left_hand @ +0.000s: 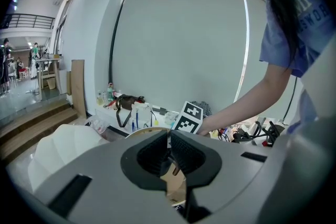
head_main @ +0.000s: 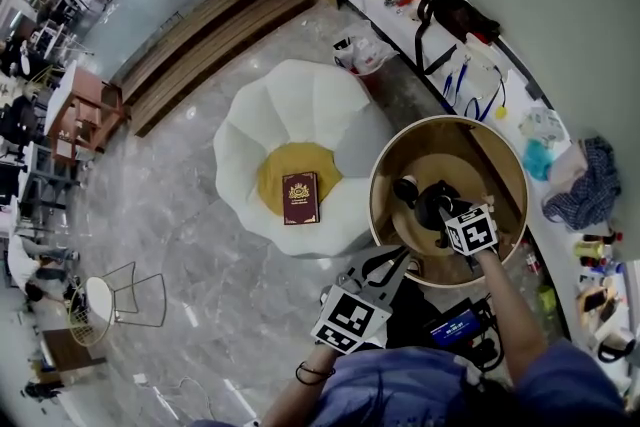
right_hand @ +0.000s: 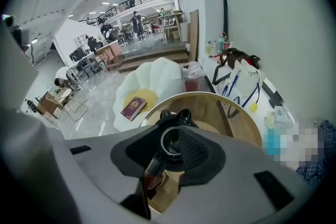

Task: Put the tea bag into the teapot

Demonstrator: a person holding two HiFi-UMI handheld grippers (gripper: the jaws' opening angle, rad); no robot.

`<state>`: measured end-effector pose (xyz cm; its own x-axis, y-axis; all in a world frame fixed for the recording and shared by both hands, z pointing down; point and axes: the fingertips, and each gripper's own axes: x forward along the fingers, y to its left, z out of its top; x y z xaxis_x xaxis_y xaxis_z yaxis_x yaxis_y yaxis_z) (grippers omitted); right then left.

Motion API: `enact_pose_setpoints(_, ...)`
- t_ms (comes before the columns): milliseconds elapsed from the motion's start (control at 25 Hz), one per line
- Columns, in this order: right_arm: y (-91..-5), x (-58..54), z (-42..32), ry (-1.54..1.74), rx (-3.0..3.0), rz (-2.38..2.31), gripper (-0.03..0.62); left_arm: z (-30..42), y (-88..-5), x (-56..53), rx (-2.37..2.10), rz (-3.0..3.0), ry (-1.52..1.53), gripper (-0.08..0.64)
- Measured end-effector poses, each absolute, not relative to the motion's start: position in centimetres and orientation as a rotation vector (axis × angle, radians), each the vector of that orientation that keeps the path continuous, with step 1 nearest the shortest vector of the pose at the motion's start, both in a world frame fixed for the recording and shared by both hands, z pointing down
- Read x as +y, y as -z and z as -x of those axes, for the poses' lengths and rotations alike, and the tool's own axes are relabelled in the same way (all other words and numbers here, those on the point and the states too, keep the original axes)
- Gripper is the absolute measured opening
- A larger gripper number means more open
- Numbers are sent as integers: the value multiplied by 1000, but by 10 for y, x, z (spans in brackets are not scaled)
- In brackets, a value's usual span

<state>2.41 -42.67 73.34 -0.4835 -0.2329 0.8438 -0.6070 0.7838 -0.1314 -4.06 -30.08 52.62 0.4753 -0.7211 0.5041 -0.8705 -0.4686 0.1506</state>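
Left of the desk's left edge sits the big white petal-shaped seat, with a yellow cushion in its middle and a red book on that. Next comes the round wooden desk, raised rim all round. A cluttered white counter runs past its right edge. Your right arm reaches over the near edge. Your right gripper is at mid-desk, jaws clamped either side of the dark teapot, its round mouth showing between the pads. Your left gripper hangs outside the near-left edge, jaws pressed together at the tips. A small dark piece stands just beside the teapot on the left-edge side; lid or cup, can't tell. The left tips pinch a thin pale sliver; can't tell if it's the tea bag, which no view shows clearly.
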Motion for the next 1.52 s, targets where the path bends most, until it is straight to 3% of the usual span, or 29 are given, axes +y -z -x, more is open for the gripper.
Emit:
enact_pose_setpoints(440, -643, -425, -30, -578, -2263, -752, 54, 55, -517, -290, -1375, -2323, -528, 17)
enact_pose_setpoints(1040, -486, -356, -45, -528, -2507, -975, 44, 44, -471, -270, -1306, -2490, -500, 17)
enact_pose_setpoints(1520, -432, -269, -19, -509, -2608, -1095, 43, 64, -440, -215, -1269, -2612, -458, 17)
